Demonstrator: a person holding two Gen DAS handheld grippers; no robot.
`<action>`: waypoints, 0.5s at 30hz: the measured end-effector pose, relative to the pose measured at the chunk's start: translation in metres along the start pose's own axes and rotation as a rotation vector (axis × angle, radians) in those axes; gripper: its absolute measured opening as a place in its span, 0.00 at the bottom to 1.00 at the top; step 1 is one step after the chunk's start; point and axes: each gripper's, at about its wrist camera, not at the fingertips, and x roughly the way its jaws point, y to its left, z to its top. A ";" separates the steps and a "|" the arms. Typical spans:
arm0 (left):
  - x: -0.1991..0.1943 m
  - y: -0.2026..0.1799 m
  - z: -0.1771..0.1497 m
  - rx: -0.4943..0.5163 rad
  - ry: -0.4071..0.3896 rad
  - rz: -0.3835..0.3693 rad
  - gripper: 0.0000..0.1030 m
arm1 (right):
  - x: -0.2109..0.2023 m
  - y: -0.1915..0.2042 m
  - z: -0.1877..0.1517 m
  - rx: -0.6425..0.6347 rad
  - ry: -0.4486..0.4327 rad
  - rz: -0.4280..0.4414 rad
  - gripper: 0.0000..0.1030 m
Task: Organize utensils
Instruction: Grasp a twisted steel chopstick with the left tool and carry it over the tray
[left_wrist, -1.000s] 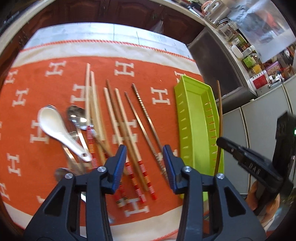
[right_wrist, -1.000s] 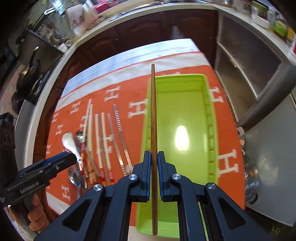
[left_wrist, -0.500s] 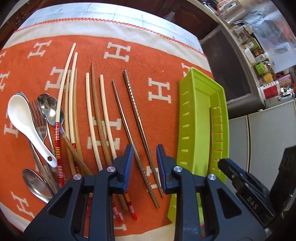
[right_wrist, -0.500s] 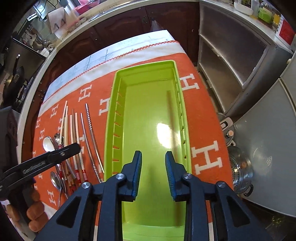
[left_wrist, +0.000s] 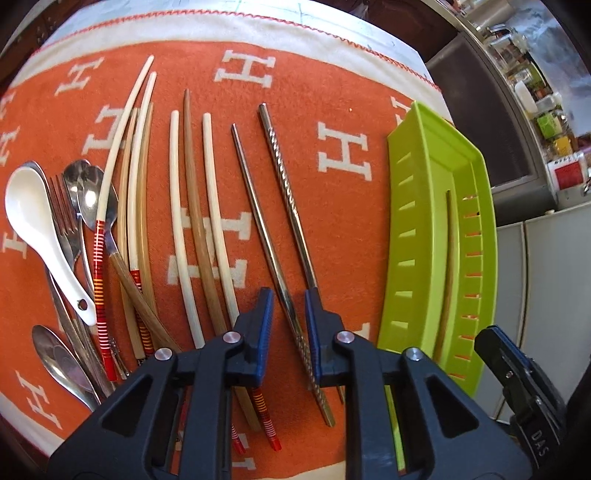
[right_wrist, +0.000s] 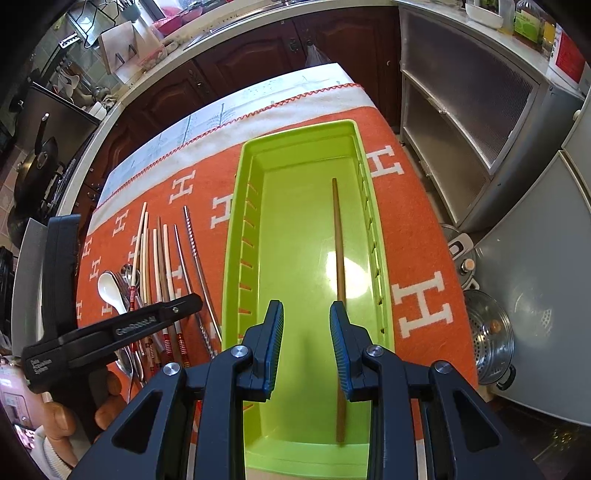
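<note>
The left tool (left_wrist: 288, 328) pointed steeply down over the orange cloth (left_wrist: 332, 110) on the tabletop, its jaws having just been narrowing, with the smooth steel chopstick (left_wrist: 258, 221) running between the blue pads; a gap showed on both sides of it, so nothing was clamped. The twisted steel chopstick (left_wrist: 286, 177) lay just beside it, passing under the tool's right finger (left_wrist: 314, 332). Further left lay pale and brown chopsticks, some with red-striped ends, then a white ceramic spoon (left_wrist: 33, 218), a fork (left_wrist: 64, 214) and metal spoons in a loose overlapping pile. The right tool (right_wrist: 306, 339) hung over the green tray (right_wrist: 236, 229), jaws released and empty after having just opened. One brown wooden chopstick (right_wrist: 338, 236) lay lengthwise on the tray floor near its right wall.
</note>
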 end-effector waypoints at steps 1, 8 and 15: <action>0.001 -0.005 -0.002 0.017 -0.010 0.017 0.15 | 0.001 0.000 0.000 0.000 0.001 0.001 0.25; 0.000 -0.018 -0.015 0.072 -0.050 0.086 0.07 | 0.012 0.004 -0.007 0.007 0.029 0.015 0.25; -0.008 -0.019 -0.016 0.079 -0.034 0.052 0.03 | 0.021 0.009 -0.011 0.007 0.048 0.028 0.25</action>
